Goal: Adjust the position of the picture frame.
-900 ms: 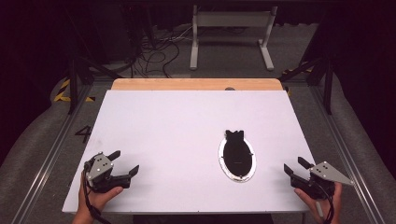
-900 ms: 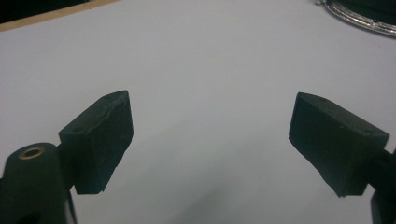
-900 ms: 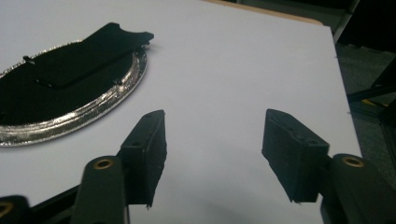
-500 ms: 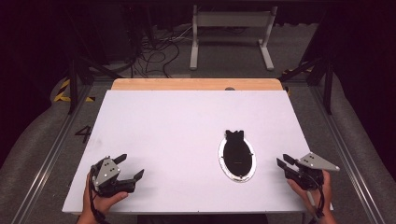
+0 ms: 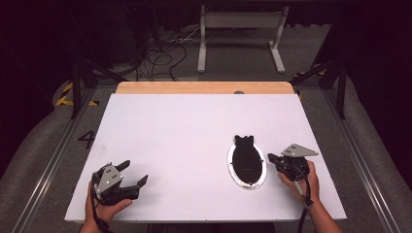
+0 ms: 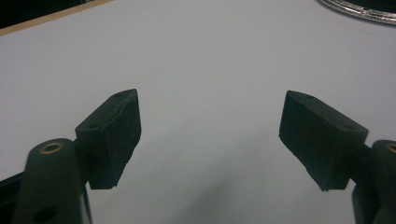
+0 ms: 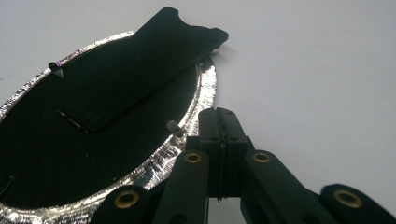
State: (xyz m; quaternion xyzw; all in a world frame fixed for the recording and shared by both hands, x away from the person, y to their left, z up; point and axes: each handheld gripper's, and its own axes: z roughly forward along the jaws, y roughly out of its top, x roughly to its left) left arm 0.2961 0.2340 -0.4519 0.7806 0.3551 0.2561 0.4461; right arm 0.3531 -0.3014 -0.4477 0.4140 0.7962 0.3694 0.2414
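The oval silver-rimmed tray (image 5: pixel 247 165) lies flat on the white desk (image 5: pixel 184 141), right of the middle and toward my near edge, with a flat black piece (image 7: pixel 154 56) resting in it, its notched end sticking out past the far rim. My right claw (image 5: pixel 272 158) sits just beside the tray's right rim, clenched tight on nothing, its tip close to the foil edge (image 7: pixel 205 88). My left claw (image 5: pixel 132 174) hovers well apart at the near left corner, released, jaws spread wide over bare desk.

I judge the risk lies at that rim: with my right claw clenched I can only push, so a nudge may slide the light tray or crumple the thin foil. The overhanging black piece could also tip out if the tray shifts.
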